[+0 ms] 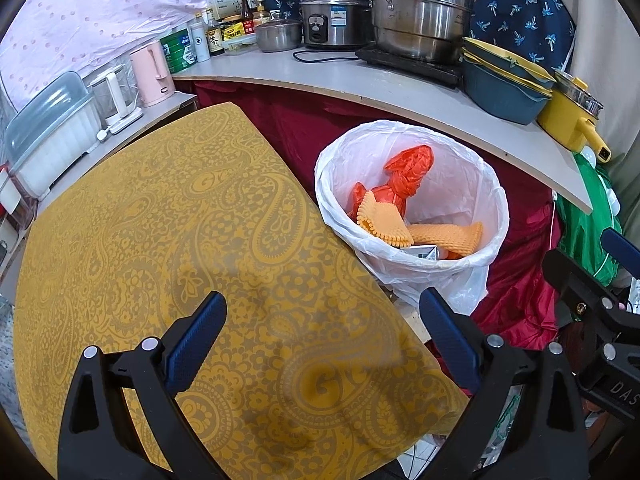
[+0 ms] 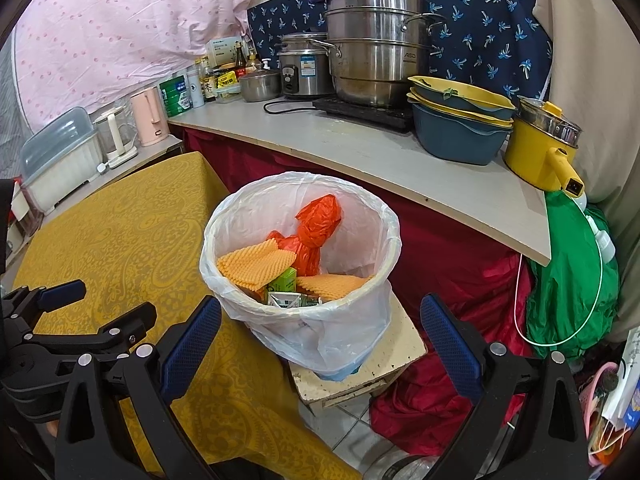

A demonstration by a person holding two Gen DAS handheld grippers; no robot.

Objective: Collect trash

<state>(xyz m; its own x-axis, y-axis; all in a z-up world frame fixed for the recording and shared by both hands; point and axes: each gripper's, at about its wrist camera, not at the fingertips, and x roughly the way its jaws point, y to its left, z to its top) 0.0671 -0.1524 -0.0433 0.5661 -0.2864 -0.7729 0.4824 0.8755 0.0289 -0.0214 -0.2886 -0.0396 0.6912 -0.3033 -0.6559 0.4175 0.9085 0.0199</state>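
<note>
Both the left claw (image 1: pixel 320 334) and the right claw (image 2: pixel 318 338) gape wide with nothing in them, and the thin, soft bin bag (image 2: pixel 244 216) looks light, best pinched at its rim.

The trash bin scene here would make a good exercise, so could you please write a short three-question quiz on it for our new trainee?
1. True or false: the left gripper is shut on a piece of trash.
2. Multiple choice: the trash bin stands on A) the yellow tablecloth, B) a small worn stool, C) the grey counter.
3. Fill in: the knotted plastic bag inside the bin is ____ in colour.

Key
1. False: its jaws are open and hold nothing, as are the right gripper's.
2. B.
3. Orange-red; it lies with the orange foam nets and a green carton.
</note>
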